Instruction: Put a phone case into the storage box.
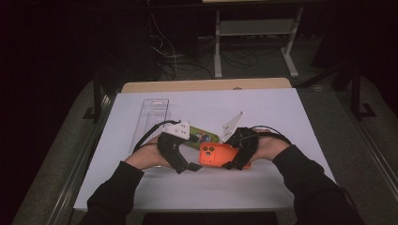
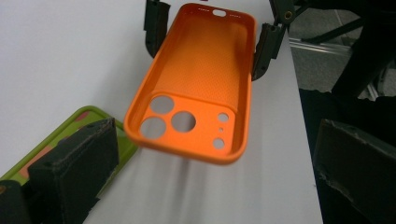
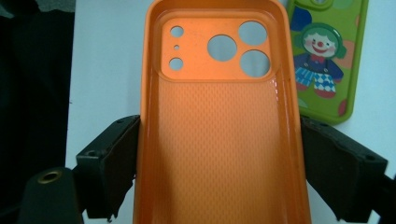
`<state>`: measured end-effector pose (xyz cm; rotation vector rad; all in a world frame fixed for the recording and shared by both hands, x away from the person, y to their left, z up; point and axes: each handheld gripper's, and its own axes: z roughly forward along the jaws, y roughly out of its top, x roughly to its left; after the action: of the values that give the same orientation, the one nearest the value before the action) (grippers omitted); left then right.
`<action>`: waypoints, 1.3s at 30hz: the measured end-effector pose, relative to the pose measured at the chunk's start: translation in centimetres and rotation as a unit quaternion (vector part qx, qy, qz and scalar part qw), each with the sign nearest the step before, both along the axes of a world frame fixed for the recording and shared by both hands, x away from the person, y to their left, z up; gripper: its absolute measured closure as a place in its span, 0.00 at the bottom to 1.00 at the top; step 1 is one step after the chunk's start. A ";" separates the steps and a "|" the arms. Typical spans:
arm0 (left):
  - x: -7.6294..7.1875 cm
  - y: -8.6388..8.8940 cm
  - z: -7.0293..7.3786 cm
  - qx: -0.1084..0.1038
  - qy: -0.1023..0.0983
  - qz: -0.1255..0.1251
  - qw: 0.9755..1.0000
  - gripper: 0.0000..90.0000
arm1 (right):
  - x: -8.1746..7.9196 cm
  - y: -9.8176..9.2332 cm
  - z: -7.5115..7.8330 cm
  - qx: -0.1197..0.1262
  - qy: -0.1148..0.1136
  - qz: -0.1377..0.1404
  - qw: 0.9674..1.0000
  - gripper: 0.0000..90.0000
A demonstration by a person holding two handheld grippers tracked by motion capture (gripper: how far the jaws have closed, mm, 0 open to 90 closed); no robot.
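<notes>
Orange case (image 1: 217, 154) clamped by its long sides in right gripper (image 1: 238, 157), lifted off white counter (image 1: 281, 112), hollow side up in both gripper views, camera cutouts toward left gripper (image 1: 183, 165). Right jaws pressed flat against both side walls in right gripper view (image 3: 219, 116). Left gripper jaws spread wide, nothing between the pads, just short of the cutout end of the case (image 2: 191, 93). Green case (image 1: 202, 137) with a clown picture lying flat on counter, just beyond orange one (image 3: 327, 60), partly under left jaw in left gripper view (image 2: 74, 126). Clear tray (image 1: 152, 115) farther back on left, apart from both.
</notes>
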<state>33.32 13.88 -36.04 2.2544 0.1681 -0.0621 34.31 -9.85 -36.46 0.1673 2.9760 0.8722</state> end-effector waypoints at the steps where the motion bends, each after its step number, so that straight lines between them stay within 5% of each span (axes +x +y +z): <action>1: 0.1 -0.2 0.0 0.002 0.001 -0.002 1.000 0.00 | 0.0 0.1 0.0 -0.001 -0.001 0.003 1.000 0.17; 17: 0.3 -1.5 -1.2 0.046 -0.008 -0.007 0.999 0.00 | 0.0 1.5 0.1 0.001 0.007 0.037 0.999 0.17; 34: -0.1 -2.1 -1.6 0.064 -0.003 -0.024 0.998 0.00 | -0.2 2.7 1.2 0.010 -0.007 0.060 0.998 0.17; 39: -0.1 -2.0 -1.5 0.061 -0.006 -0.023 0.998 0.08 | -0.2 2.7 1.3 0.009 -0.005 0.063 0.998 0.17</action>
<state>33.22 11.85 -37.58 2.3805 0.1164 -0.0632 34.10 -7.10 -35.20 -0.0247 2.9966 0.9093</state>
